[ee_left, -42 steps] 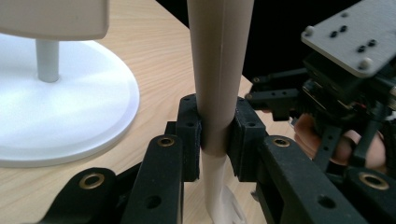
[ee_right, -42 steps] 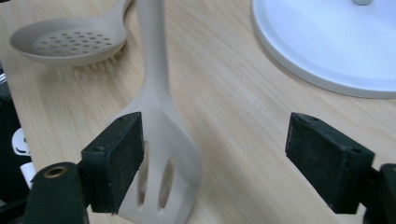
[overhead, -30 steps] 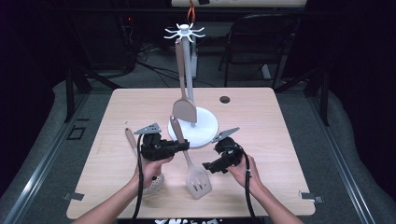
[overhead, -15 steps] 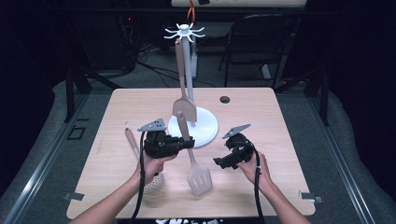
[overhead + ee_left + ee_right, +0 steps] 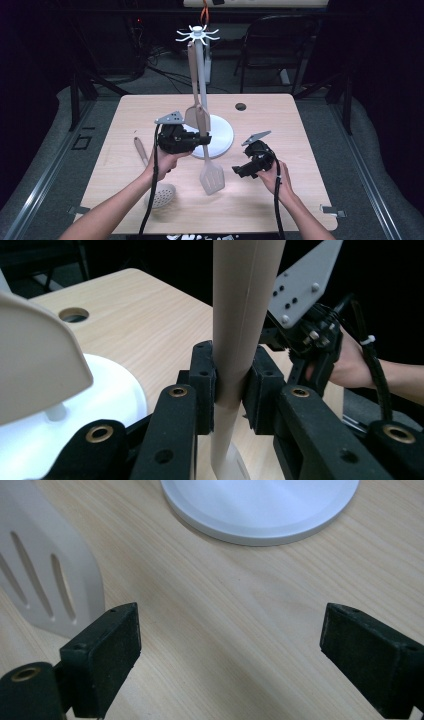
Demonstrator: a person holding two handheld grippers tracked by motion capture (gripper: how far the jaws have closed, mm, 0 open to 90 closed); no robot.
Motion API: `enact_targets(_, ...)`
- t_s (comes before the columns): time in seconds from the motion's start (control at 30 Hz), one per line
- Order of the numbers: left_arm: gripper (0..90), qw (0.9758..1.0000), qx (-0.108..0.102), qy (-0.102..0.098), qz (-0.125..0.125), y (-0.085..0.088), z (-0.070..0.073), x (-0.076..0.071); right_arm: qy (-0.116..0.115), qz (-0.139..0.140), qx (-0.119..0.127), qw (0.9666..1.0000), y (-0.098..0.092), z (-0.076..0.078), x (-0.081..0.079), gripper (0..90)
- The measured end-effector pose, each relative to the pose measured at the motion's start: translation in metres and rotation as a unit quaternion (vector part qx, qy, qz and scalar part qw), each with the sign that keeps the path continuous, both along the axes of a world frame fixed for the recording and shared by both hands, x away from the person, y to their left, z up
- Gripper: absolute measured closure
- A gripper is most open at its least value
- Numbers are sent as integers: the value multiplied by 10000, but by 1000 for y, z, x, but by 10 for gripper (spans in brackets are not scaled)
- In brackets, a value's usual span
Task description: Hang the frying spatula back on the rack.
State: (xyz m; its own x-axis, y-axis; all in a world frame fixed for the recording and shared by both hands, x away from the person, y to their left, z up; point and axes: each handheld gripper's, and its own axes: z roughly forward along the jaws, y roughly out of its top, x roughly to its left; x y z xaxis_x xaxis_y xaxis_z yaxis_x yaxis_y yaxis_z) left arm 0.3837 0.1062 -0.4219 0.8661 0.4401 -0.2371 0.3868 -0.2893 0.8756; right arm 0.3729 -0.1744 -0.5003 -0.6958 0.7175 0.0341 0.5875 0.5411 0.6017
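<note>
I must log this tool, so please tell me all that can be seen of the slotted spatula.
The spatula is beige and looks like matte plastic, with a long handle and a flat blade cut by long slots. It hangs nearly upright, blade down, just in front of the white stand base. The left tongs are shut on its handle. Whether the blade tip touches the table cannot be told.

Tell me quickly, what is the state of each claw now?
Left claw: closed on the handle of the beige plastic slotted spatula.
Right claw: open, holding nothing.
</note>
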Motion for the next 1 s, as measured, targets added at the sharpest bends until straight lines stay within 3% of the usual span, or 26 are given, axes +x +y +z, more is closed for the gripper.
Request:
enact_targets(0.2, 767, 9997, 188, -128, 19, -7, 11, 11, -30, -12, -51, 10000, -2, 0, 1, 91)
enact_targets(0.63, 767, 9989, 278, -353, 112, -10, 31, 27, 7, 29, -82, 10000, 1, -3, 3, 98)
enact_targets(0.9, 767, 9983, 293, -477, 184, -14, 45, 35, 43, 106, -246, 9996, 4, -5, 3, 104)
enact_targets(1.0, 767, 9979, 305, -536, 210, -16, 49, 38, 34, 120, -177, 9998, 5, -6, 3, 104)
